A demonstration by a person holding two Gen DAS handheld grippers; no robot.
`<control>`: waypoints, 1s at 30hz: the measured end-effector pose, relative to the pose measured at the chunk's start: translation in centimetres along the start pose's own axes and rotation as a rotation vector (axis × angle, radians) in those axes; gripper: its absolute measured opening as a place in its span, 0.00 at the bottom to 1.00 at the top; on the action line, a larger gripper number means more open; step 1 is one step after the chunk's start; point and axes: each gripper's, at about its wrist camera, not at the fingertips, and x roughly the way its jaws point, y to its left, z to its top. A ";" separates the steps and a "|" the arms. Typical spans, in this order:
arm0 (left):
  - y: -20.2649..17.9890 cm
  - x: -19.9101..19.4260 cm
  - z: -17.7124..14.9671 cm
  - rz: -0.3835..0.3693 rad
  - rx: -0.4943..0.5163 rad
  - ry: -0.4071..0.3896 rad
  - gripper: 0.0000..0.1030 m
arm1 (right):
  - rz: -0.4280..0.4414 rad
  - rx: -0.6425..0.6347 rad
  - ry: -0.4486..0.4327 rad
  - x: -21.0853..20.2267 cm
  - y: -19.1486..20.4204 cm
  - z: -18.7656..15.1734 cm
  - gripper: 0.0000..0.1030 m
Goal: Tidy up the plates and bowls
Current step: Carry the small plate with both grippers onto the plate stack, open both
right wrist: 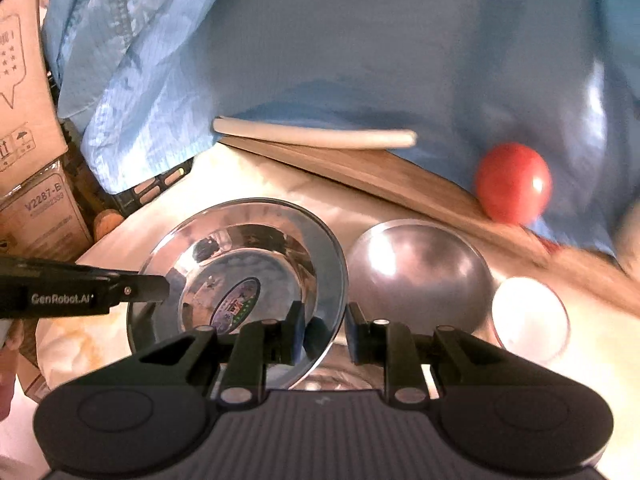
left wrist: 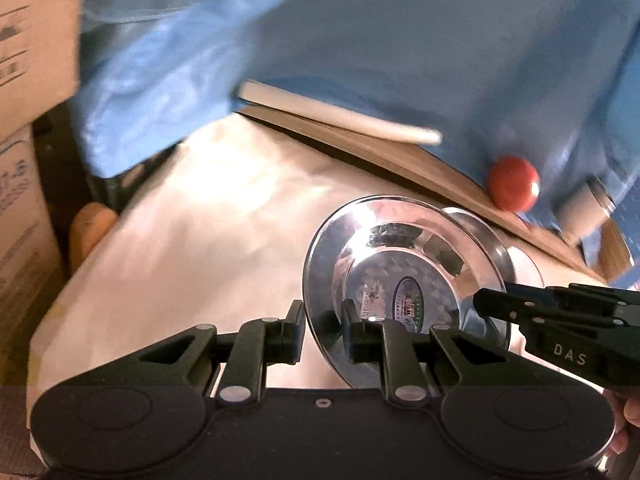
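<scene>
Steel bowl (right wrist: pixel 240 280) gripped from both sides, above the table (left wrist: pixel 180 220)

My left fingers (left wrist: pixel 322 330) clamped its left rim, my right fingers (right wrist: pixel 324 334) its right rim — a second bowl (right wrist: pixel 420 276) sat upside down just beside, a tomato (right wrist: pixel 514 182) behind.

Mirror-glossy metal plate (right wrist: pixel 240 264), matt metal bowl (right wrist: pixel 420 272), seemingly wooden board (right wrist: pixel 380 176).

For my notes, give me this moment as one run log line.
stage: carrying | left gripper: shut on steel bowl rim | right gripper: shut on opposite rim | nearby: second bowl, tomato
</scene>
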 end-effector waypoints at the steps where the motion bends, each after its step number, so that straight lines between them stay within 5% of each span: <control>1: -0.4 0.0 -0.1 -0.008 0.016 0.008 0.20 | -0.004 0.015 -0.001 -0.5 -0.4 -0.5 0.23; 17: -5.8 1.5 -3.4 -0.086 0.269 0.125 0.21 | -0.044 0.189 0.047 -4.7 -4.4 -7.2 0.24; 30: -7.6 2.4 -5.0 -0.034 0.384 0.186 0.23 | -0.020 0.232 0.113 -4.4 -5.2 -8.6 0.24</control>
